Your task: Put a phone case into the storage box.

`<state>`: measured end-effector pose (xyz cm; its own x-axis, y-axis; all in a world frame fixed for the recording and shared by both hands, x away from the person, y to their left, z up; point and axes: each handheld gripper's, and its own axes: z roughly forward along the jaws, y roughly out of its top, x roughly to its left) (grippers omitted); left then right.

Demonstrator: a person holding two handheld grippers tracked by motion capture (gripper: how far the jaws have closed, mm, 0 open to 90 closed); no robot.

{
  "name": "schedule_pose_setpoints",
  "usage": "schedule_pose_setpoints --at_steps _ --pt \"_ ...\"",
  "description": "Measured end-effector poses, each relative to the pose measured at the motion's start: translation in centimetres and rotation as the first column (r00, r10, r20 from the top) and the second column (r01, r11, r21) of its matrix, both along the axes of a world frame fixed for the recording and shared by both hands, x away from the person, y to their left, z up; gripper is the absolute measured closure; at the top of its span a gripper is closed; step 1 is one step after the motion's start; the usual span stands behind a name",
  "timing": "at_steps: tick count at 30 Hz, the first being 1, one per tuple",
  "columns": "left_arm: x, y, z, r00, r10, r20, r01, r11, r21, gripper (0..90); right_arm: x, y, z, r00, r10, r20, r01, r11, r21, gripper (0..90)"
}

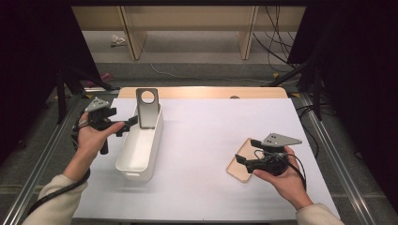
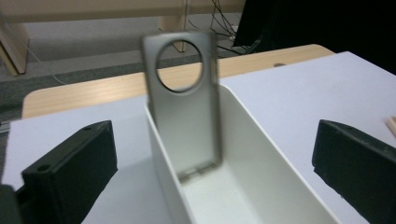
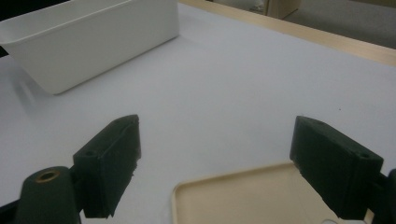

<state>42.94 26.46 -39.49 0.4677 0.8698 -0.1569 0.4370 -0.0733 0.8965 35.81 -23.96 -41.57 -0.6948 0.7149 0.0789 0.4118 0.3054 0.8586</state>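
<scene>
The left gripper [image 1: 126,125], jaws spread and holding nothing, sits just beside the white bin [image 1: 141,145], where the grey metal plate [image 1: 147,108] stands upright; the right gripper [image 1: 245,151] gapes over the beige tray [image 1: 236,167]

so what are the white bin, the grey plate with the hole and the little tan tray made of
White bin: probably plastic, with smooth matte walls and rounded moulded corners. Grey plate: looks like brushed metal, thin with a dull sheen, though it could be coated plastic. Tan tray: pale matte beige with a raised lip, either light wood or plastic.
</scene>
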Motion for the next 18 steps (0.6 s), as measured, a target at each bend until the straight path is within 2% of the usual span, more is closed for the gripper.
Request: schedule_pose_setpoints --at_steps 4,7,11,18 --pt "-2.5 -0.9 -1.0 0.9998 -0.008 0.017 0.008 0.9996 -0.025 0.0 0.2 -0.3 0.0 0.9999 -0.011 -0.002 0.011 1.000 -0.004 17.1" --pt "-4.2 -1.5 -1.9 0.9996 -0.021 0.017 0.021 0.9996 -0.020 0.0 0.3 -0.5 0.0 0.9999 -0.016 -0.002 0.016 1.000 -0.008 17.1" --pt "-5.9 -2.1 -2.2 0.9982 -0.037 0.048 0.037 0.9993 -0.005 0.0 0.5 -0.7 0.0 0.9997 -0.022 -0.005 0.022 1.000 -0.005 17.0" --pt "-7.7 -3.5 -2.5 0.9935 -0.084 0.076 0.083 0.9962 0.027 0.0 1.0 -0.9 -0.1 0.9992 -0.038 -0.008 0.038 0.999 0.000 17.0"
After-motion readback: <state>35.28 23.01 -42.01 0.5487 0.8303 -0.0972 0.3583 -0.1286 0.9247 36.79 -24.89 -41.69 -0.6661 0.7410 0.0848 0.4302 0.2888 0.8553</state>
